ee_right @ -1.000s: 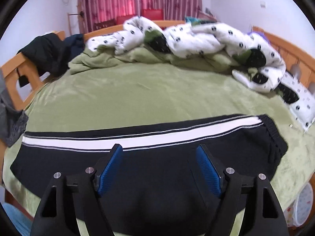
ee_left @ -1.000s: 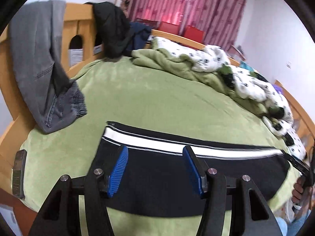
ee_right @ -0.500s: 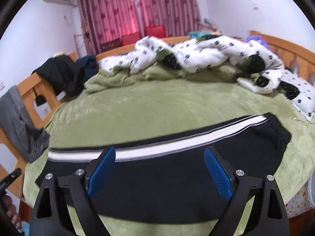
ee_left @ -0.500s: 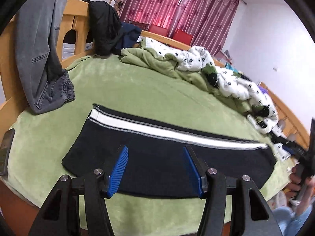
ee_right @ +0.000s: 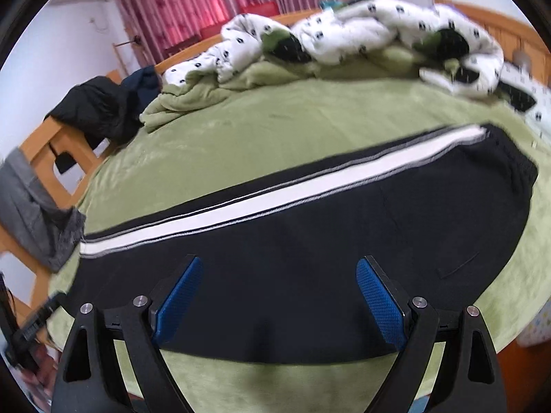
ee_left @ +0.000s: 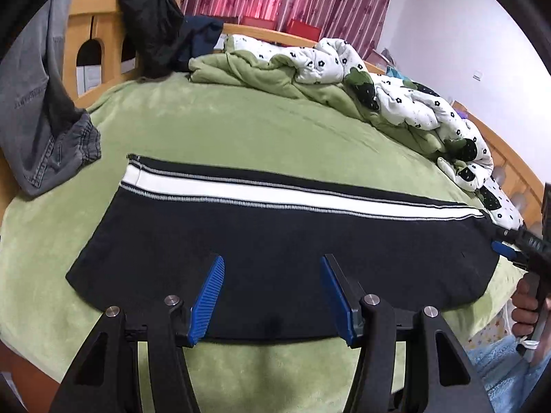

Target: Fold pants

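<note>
Black pants (ee_left: 275, 244) with a white side stripe lie flat on the green bed (ee_left: 241, 130), folded lengthwise, running left to right. They also show in the right wrist view (ee_right: 310, 258). My left gripper (ee_left: 272, 268) is open and empty, held above the pants' near edge. My right gripper (ee_right: 279, 272) is open and empty, also above the near edge. In the left wrist view the right gripper (ee_left: 516, 244) shows at the pants' right end.
A bunched white and green quilt (ee_left: 344, 72) lies along the far side of the bed. Grey jeans (ee_left: 38, 113) and dark clothes (ee_left: 155, 27) hang on the wooden bed frame (ee_left: 86, 34) at the left. The bed's front edge is just below both grippers.
Both grippers have pulled back and risen from the pants, so more of the garment shows. The right gripper's jaws have opened wider. The pants have not moved.
</note>
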The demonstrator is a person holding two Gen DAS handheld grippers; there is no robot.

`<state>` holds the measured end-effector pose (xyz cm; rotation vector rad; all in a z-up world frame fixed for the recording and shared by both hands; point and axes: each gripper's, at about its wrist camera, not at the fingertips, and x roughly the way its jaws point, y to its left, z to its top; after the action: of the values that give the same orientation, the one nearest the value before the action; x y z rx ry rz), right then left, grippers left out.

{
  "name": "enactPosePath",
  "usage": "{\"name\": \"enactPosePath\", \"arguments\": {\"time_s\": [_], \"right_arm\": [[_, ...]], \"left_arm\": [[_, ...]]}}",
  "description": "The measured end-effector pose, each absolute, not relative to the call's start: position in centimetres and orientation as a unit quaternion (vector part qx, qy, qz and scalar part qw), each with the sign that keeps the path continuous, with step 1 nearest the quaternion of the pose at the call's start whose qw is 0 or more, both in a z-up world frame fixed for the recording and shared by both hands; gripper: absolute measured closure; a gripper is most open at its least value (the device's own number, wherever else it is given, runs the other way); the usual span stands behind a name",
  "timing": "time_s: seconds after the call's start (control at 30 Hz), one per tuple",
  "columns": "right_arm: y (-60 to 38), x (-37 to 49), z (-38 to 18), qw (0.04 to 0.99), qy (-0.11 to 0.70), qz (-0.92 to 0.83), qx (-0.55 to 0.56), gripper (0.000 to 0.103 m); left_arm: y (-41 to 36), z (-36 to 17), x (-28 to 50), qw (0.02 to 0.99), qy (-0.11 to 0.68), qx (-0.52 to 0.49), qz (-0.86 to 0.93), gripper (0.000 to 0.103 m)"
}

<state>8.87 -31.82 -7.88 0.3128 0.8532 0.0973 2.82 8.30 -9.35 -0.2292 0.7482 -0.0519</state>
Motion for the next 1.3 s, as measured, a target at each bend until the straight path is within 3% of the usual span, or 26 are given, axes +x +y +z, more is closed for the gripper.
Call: {"name": "enactPosePath", "arguments": {"time_s": [0.1, 0.5, 1.3], "right_arm": [[-31.1, 8.8, -6.8, 0.903, 0.39, 0.077, 0.161, 0.013], [-26.8, 6.9, -5.7, 0.927, 0.367, 0.076, 0.015, 0.013], [-27.2, 8.3, -8.0, 0.917, 0.4, 0.012, -0.012, 0.013]], "left_arm": [[8.0, -9.3, 3.2, 0.92, 0.372, -0.121, -0.02, 0.048], [7.8, -9.3, 1.5, 0.933, 0.347, -0.092, -0.027, 0.047], [18.4, -19.2, 0.0, 0.85, 0.431, -0.302, 0.004, 0.047]]}}
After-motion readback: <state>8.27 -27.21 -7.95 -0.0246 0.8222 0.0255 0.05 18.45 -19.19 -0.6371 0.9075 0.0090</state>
